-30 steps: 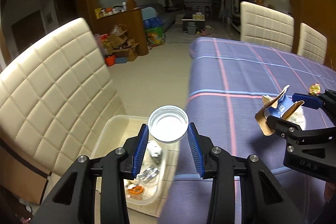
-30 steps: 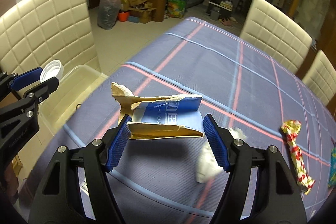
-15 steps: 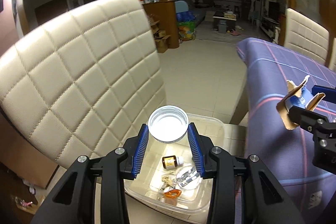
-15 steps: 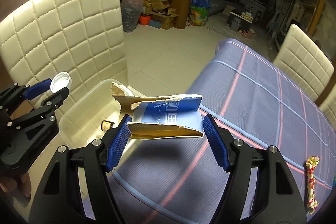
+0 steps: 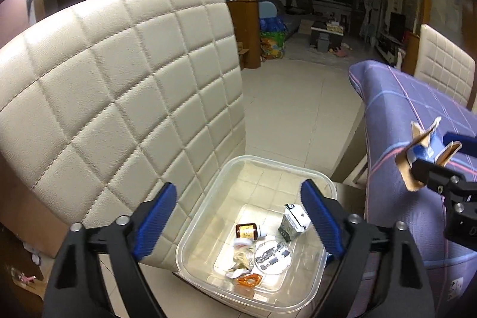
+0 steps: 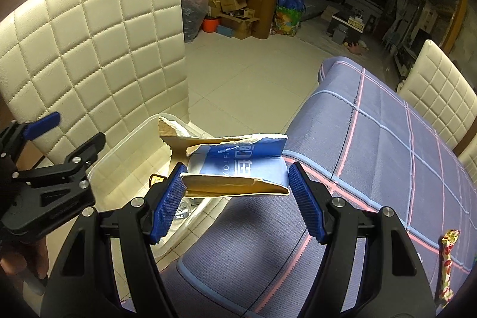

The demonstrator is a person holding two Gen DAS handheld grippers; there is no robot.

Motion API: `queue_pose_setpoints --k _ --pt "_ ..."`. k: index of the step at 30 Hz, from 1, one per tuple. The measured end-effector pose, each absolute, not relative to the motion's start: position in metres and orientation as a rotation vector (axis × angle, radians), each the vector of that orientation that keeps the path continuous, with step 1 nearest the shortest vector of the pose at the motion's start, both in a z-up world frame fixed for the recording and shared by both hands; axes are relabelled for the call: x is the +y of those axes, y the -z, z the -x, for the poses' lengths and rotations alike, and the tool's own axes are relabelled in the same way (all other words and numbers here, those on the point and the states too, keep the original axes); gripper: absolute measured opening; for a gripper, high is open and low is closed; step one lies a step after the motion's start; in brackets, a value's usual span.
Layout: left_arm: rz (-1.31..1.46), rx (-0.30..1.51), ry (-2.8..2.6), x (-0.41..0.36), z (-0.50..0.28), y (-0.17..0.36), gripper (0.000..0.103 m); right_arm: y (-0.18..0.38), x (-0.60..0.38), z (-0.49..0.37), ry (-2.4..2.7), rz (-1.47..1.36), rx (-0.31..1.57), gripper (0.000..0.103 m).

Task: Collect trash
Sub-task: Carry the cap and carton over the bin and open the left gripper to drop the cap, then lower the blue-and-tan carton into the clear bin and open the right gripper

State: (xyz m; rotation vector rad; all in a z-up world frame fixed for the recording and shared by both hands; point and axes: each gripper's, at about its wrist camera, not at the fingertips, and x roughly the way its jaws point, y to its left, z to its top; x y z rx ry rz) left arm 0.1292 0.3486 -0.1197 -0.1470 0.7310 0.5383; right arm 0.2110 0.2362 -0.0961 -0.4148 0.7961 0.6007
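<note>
A: Torn cardboard (image 6: 238,160), blue-printed on one face, clamped flat between the pads of the right gripper (image 6: 237,169). Held in the air above the near edge of the table (image 6: 372,139), just beside the rim of the clear plastic bin (image 6: 128,139).

B: And the left gripper (image 5: 238,185)?

A: Spread wide, having just been opening, with nothing between the pads. Aimed down over the bin (image 5: 268,161), well above its contents.

B: Inside the bin?

A: A small brown bottle (image 5: 246,230) lying on its side, a little grey-and-white carton (image 5: 293,224) just right of it, a round clear lid (image 5: 272,254) nearer the camera, and something orange (image 5: 249,279) at the near wall. Also a pale blurred shape below the bottle, too smeared to name.

B: Around it?

A: Quilted cream chair (image 5: 119,97) back to the left of the bin, purple plaid tablecloth to the right. Hard to tell what the bin rests on.

B: Anything else on the table?

A: A red-and-yellow twisted candy wrapper (image 6: 447,258) on the cloth, well apart from the right gripper.

B: From the left camera?

A: Right gripper (image 5: 432,152) at the right edge of the frame, cardboard (image 5: 404,169) sticking out of its grip.
</note>
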Motion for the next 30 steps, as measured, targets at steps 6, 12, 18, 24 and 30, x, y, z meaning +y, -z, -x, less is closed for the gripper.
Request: queue_pose_setpoints --k 6,12,18,24,30 --pt "0.161 0.729 -0.556 0.355 -0.121 0.123 0.085 0.1 0.24 -0.21 -0.605 0.426 0.802 0.07" --pt "0.164 0.726 -0.571 0.361 -0.114 0.123 0.085 0.099 0.249 -0.202 -0.623 0.442 0.793 0.07" --pt "0.157 0.717 -0.587 0.369 -0.103 0.121 0.085 0.097 0.262 -0.195 -0.642 0.454 0.787 0.07" --pt "0.164 0.71 -0.606 0.378 -0.092 0.119 0.085 0.095 0.281 -0.185 -0.669 0.467 0.777 0.07" --pt "0.168 0.708 -0.622 0.387 -0.085 0.119 0.085 0.093 0.299 -0.177 -0.692 0.475 0.768 0.07"
